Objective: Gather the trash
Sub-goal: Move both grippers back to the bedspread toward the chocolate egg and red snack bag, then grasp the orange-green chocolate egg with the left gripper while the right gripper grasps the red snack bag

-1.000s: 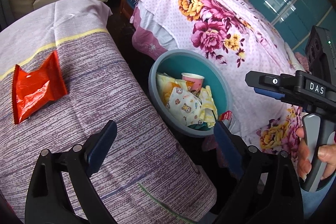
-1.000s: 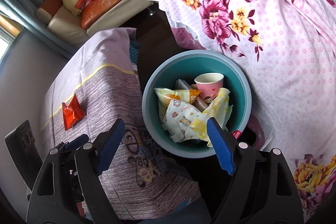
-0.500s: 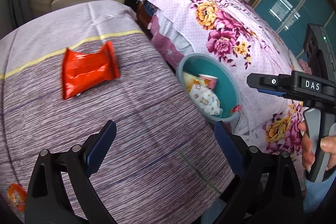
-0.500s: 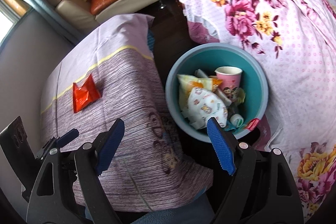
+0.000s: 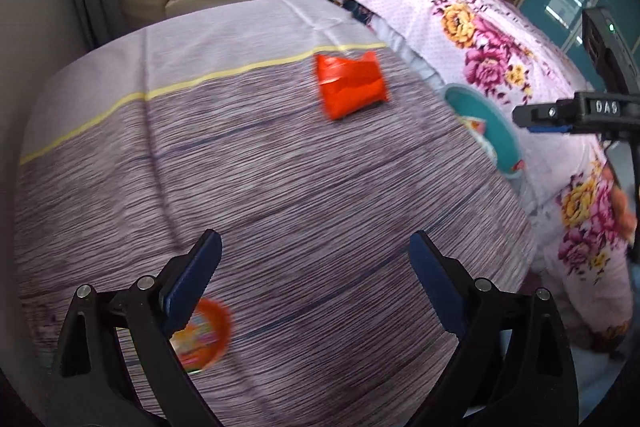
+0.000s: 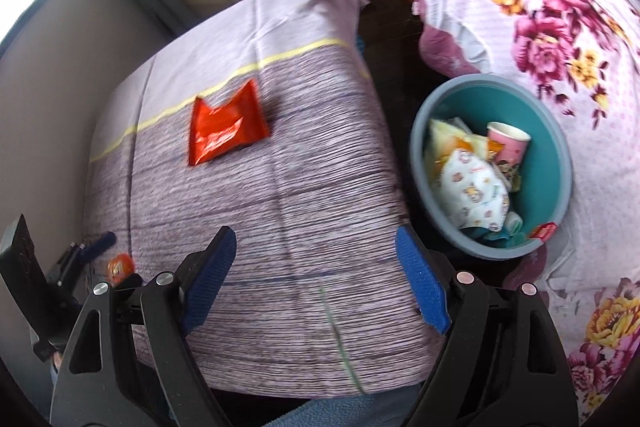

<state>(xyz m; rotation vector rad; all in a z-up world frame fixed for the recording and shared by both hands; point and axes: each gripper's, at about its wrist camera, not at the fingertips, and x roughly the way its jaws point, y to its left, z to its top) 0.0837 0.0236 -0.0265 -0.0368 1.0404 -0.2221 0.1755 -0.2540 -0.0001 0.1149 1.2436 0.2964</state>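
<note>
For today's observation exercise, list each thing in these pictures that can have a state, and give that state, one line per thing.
left gripper: open, nothing between its jaws
right gripper: open, empty
red wrapper: crumpled, lying on the table cloth, not yet binned
small orange packet: on the cloth, near the left gripper
teal bin: on the floor beside the table, partly filled
pink paper cup: inside the bin, tilted
patterned face mask: in the bin, on top

One red wrapper [image 6: 226, 129], one orange lid [image 5: 204, 331] — one bin [image 6: 558, 163] (one cup [image 6: 507, 143] inside).

Both wrist fisheyes are looking steeply down (from above) at the striped purple tablecloth [image 5: 320, 195], sharing its crumpled red foil wrapper [image 6: 226, 125].
</note>
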